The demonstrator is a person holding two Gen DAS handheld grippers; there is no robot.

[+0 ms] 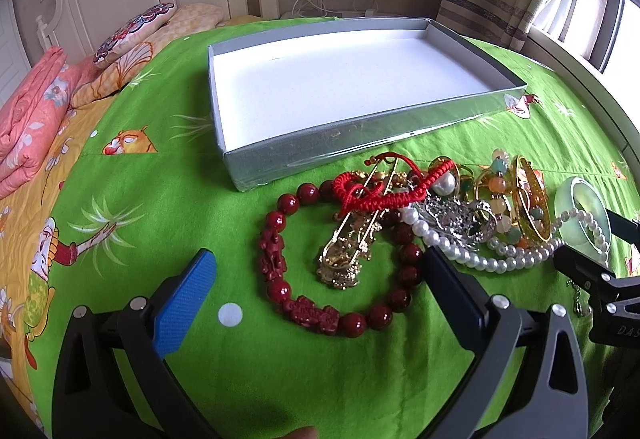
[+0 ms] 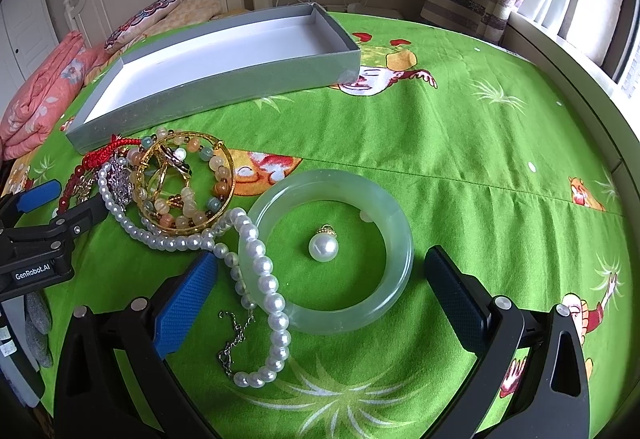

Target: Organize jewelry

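None of the jewelry is boxed yet: red bead bracelet (image 1: 340, 259), pearl necklace (image 2: 260, 279) and jade bangle (image 2: 326, 251) lie heaped on the bed beside the empty gray box (image 1: 344, 95), left tool (image 1: 316, 275) and right tool (image 2: 320, 279) both agape, holding nothing.

A shallow grey cardboard tray (image 2: 224, 67) lies at eleven o'clock of the pale green jade bangle (image 2: 394, 223); a loose white pearl pendant (image 2: 323, 247) sits inside the bangle.
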